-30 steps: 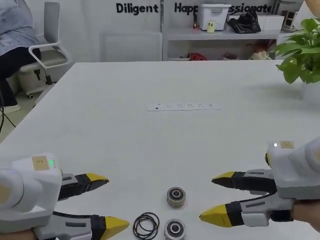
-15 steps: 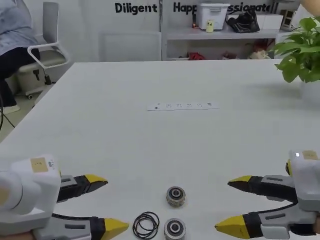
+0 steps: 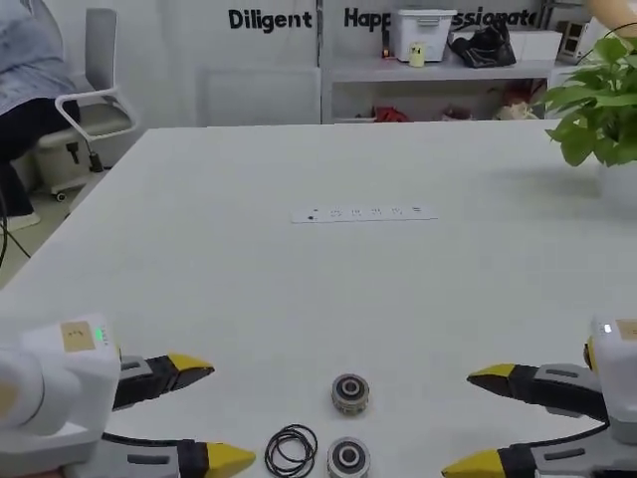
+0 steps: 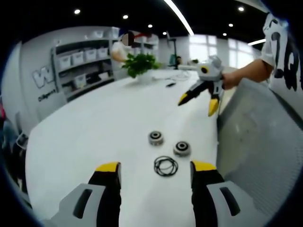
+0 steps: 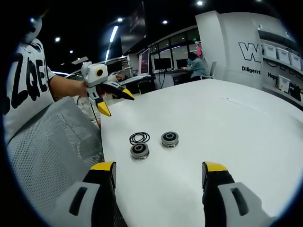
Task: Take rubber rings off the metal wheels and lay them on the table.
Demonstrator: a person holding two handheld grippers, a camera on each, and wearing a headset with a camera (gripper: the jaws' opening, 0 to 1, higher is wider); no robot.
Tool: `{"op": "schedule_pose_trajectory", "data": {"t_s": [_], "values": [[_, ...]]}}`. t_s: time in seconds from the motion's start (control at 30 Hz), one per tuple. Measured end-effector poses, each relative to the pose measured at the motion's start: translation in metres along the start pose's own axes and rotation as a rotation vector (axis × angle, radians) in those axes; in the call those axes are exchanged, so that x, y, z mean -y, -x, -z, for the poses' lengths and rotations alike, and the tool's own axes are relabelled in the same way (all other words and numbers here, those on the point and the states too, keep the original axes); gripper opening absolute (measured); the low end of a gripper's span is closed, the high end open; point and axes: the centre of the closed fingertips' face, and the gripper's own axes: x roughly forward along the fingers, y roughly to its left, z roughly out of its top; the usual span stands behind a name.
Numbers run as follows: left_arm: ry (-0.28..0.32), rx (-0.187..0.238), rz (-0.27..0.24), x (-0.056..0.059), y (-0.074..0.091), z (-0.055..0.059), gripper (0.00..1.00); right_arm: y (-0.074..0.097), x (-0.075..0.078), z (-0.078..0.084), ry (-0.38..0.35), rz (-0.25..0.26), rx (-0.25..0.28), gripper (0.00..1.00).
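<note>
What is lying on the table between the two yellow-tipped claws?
In the head view, a far wheel, a near wheel and a bunch of black rubber rings lie on the table between the left gripper and the right gripper.

Matt white table (image 3: pixel 299 289), shiny metal wheels (image 3: pixel 349 391)

White table (image 3: pixel 299 289), black rubber rings (image 3: pixel 291 448), silver metal wheels (image 3: pixel 349 391) with dark centres, yellow-tipped black jaws, green plant (image 3: pixel 595 100).
</note>
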Motion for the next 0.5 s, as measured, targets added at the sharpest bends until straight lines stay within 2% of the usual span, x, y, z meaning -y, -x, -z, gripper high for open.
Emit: {"op": "schedule_pose_trajectory", "data": {"t_s": [0.5], "values": [[-0.013,-0.01,-0.006,0.002,0.004,0.0024,0.6,0.0021,0.0032,0.0037,0.005,0.003,0.0,0.7]]}}
